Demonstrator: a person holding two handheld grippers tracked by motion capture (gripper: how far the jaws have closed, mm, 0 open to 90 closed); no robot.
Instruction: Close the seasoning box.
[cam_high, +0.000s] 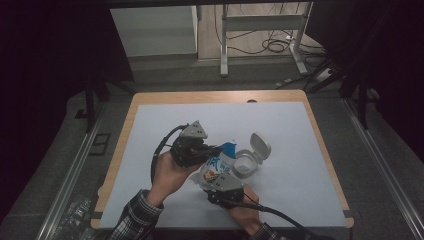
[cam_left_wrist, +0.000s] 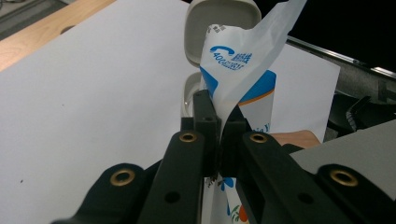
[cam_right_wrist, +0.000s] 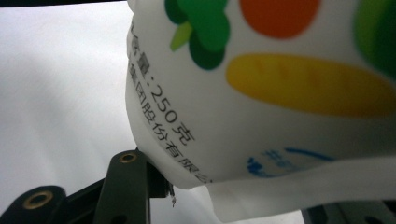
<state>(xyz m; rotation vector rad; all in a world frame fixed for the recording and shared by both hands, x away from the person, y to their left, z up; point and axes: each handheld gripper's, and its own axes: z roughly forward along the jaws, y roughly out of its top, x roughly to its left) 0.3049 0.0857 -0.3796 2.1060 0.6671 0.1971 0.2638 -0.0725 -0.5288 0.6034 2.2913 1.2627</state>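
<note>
White plastic: one printed bag (cam_high: 216, 167) is clamped by two grippers, left (cam_left_wrist: 218, 122) and right (cam_high: 223, 184), beside one open-lidded container (cam_high: 248, 159) mid-table (cam_high: 150, 150).

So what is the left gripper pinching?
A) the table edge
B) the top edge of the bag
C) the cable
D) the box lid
B: in the left gripper view, the left gripper has its jaws shut on the thin top edge of the bag; the open box stands behind it on the table.
</note>
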